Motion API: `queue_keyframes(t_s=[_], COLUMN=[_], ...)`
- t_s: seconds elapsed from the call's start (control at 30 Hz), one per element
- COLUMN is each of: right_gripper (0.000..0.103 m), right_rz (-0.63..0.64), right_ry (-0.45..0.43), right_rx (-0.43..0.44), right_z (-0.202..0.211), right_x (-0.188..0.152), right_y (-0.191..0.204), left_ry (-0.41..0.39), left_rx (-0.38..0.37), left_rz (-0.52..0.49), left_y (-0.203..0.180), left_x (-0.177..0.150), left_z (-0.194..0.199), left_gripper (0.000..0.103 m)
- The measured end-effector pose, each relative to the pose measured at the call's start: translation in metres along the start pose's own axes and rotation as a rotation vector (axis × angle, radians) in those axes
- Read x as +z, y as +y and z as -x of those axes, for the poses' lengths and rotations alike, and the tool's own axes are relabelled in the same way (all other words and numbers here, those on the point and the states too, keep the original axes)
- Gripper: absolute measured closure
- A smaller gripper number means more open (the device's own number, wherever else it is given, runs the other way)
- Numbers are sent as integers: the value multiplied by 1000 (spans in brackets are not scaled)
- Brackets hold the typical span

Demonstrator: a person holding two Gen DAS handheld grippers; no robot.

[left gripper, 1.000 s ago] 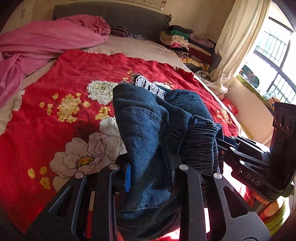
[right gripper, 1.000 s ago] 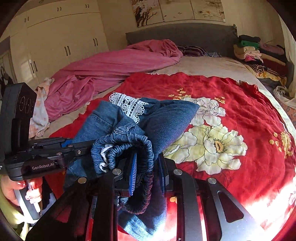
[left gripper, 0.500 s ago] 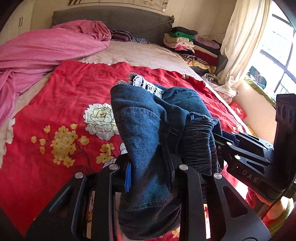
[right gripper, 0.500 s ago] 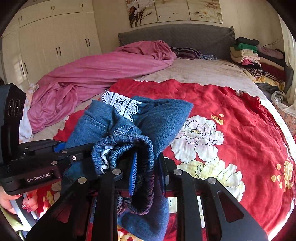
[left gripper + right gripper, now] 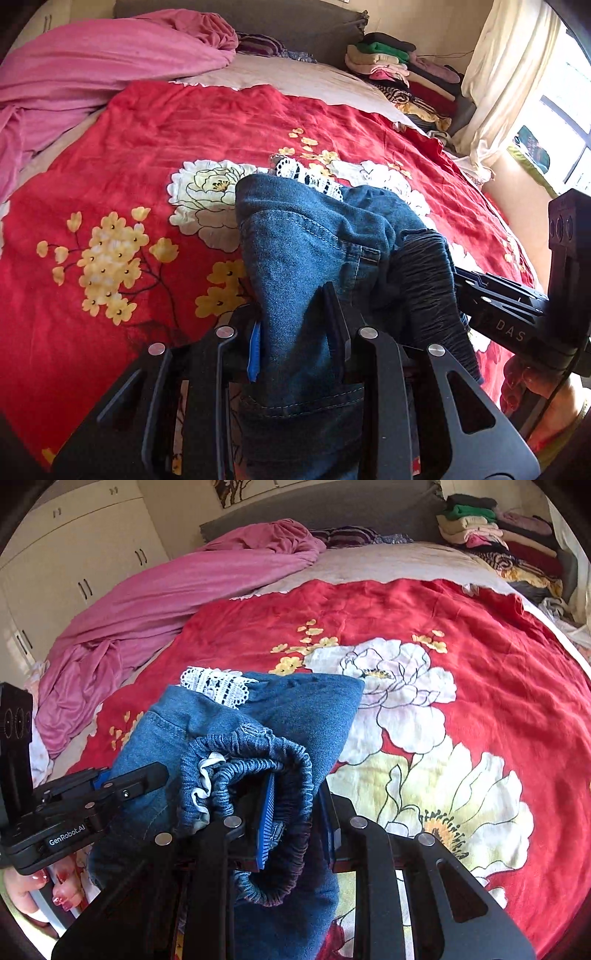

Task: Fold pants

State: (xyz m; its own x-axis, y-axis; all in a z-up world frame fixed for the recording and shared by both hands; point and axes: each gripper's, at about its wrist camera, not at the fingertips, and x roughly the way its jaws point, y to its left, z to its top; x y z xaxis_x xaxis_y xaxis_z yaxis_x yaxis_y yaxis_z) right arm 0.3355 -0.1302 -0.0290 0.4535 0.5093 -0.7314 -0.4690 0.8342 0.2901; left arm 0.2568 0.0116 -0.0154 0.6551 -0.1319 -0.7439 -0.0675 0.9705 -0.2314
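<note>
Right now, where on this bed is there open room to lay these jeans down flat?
The red floral bedspread lies bare ahead of the jeans, from the white flower print up to the beige sheet. Crowded: the pink blanket heaped on the left, and the stacked clothes at the far right corner.

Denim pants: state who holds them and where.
Both grippers hold the denim pants: left gripper clamps plain denim, right gripper clamps the elastic waistband.

one pair of blue denim pants (image 5: 314, 258) | two black two-finger grippers (image 5: 295, 332) (image 5: 291, 805) | one red floral bedspread (image 5: 480, 635) | one pink crumpled blanket (image 5: 92, 66) | one stack of folded clothes (image 5: 476, 524)
</note>
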Motion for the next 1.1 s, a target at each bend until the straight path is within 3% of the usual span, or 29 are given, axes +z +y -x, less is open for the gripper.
queue_keyframes(t_s=[0.1, 0.27, 0.33, 0.53, 0.6, 0.77, 0.93, 1.1], right_gripper=[71, 52, 49, 36, 22, 10, 5, 5], right_rz=[-40, -53, -56, -55, -42, 3, 19, 35], right_ry=[11, 9, 3, -60, -84, -146, -208, -237], right_rx=[-9, -73, -84, -108, -108, -118, -144, -166], right_z=[-3, 7, 15, 53, 69, 104, 130, 145], right_x=[-6, -11, -14, -30, -39, -71, -103, -131], right_y=[-8, -13, -15, -12, -7, 14, 30, 41], left_ry=[8, 8, 7, -16, -32, -64, -82, -119], left_rx=[3, 16, 21, 29, 27, 14, -4, 30], left_rz=[4, 7, 10, 9, 7, 0, -31, -66], left_y=[2, 4, 6, 7, 6, 2, -5, -11], left_x=[-4, -7, -9, -21, -29, -56, -88, -115], left_z=[-3, 0, 4, 29, 42, 74, 100, 121], left_gripper=[77, 61, 57, 43, 38, 24, 11, 10])
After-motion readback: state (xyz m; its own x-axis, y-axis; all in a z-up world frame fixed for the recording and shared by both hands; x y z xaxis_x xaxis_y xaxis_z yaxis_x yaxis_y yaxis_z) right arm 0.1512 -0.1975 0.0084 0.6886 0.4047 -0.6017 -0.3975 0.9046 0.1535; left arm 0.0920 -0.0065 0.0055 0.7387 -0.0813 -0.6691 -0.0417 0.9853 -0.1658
